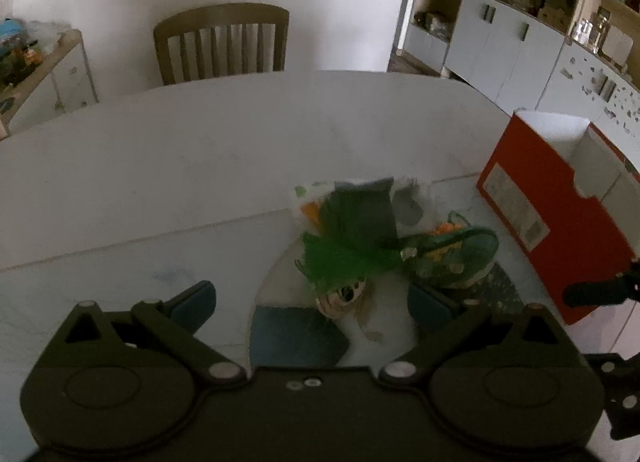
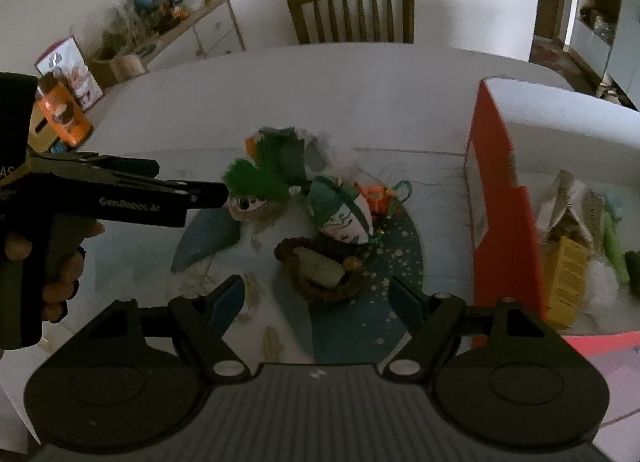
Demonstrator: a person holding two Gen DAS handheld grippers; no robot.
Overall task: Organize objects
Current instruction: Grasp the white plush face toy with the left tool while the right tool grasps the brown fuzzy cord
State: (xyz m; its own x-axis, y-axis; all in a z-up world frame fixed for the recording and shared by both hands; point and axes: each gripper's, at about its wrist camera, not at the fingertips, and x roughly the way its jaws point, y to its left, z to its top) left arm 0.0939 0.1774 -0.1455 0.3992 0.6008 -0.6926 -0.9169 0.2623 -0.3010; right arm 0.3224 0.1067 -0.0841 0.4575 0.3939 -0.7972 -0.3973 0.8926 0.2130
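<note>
Both tongs are spread and empty. The left gripper [image 1: 310, 302] is held low over the placemat [image 2: 404, 246], its pads either side of the green feather [image 1: 340, 258] and the striped egg [image 1: 340, 296] without touching them. The right gripper [image 2: 318, 298] is held back, its jaws framing the small basket [image 2: 320, 270].

The task appears barely half done, if that. A cluster is left on the mat: the feather, the striped egg, a painted egg [image 2: 344, 213] with a green band, an orange trinket [image 2: 376, 193], the basket, and a crumpled bag [image 1: 348, 197] just behind. The feather lies touching the striped egg; the painted egg lies just beside the basket.

The red box [image 2: 500, 189] stands open at the right of the mat on the table [image 1: 200, 161]. Some items are already held in it: a yellow carton [image 2: 568, 278], something silvery and crinkled, and a pale green strip; the rest is too blurred to name. A pale green block seems to lie in the basket, though this is hard to tell in the dim view.
</note>
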